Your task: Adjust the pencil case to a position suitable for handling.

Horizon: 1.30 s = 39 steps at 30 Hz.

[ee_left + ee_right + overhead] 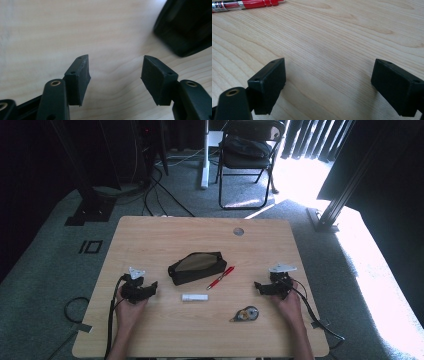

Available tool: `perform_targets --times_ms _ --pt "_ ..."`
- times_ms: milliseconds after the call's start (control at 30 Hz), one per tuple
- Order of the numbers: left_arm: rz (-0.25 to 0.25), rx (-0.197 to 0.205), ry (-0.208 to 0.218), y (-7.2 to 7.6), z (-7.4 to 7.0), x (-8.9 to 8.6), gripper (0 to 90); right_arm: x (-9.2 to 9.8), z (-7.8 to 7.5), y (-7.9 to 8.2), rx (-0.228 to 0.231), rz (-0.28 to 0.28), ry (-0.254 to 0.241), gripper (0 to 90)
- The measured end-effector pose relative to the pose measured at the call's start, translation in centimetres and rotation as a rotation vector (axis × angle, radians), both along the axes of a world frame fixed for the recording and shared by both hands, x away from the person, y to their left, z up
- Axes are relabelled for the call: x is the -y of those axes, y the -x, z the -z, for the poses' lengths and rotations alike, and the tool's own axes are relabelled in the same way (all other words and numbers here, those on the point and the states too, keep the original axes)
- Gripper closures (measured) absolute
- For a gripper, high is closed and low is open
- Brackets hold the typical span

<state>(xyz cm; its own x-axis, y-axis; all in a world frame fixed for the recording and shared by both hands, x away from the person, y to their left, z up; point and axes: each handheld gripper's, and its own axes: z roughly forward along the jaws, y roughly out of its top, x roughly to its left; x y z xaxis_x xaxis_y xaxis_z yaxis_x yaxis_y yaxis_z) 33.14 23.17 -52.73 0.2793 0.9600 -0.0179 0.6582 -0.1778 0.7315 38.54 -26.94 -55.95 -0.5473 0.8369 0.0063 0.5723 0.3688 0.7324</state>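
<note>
Pencil case [197,267] untouched mid-table, left tool [150,289] spread wide and empty, right tool [259,286] likewise.

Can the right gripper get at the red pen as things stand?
Probably yes. The right gripper has its jaws open and empty, and bare table lies between it and the red pen; nothing blocks the way.

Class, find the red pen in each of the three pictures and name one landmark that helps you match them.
High view: the red pen lies mid-table, just right of the black pouch.
Left gripper view: the pen is not in this picture; a corner of the pouch sits at the upper right.
Right gripper view: the pen runs along the top left edge.
Shared landmark: the light wooden table, whose grain shows under the jaws of each gripper.
</note>
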Motion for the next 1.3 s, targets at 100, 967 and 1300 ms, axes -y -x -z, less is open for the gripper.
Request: perform_targets --times_ms 100,967,1300 --pt "0.037 0.035 0.008 0.0 -1.4 0.3 36.5 0.0 0.0 0.0 0.000 0.000 0.000 11.9" --pt "0.133 0.051 0.008 -3.5 -4.3 5.5 35.1 0.1 0.0 0.0 0.006 0.001 -0.001 14.0" --pt "0.118 0.032 -0.011 -3.9 -3.5 5.5 35.8 -1.0 -0.8 -0.3 0.025 -0.013 -0.017 35.5"
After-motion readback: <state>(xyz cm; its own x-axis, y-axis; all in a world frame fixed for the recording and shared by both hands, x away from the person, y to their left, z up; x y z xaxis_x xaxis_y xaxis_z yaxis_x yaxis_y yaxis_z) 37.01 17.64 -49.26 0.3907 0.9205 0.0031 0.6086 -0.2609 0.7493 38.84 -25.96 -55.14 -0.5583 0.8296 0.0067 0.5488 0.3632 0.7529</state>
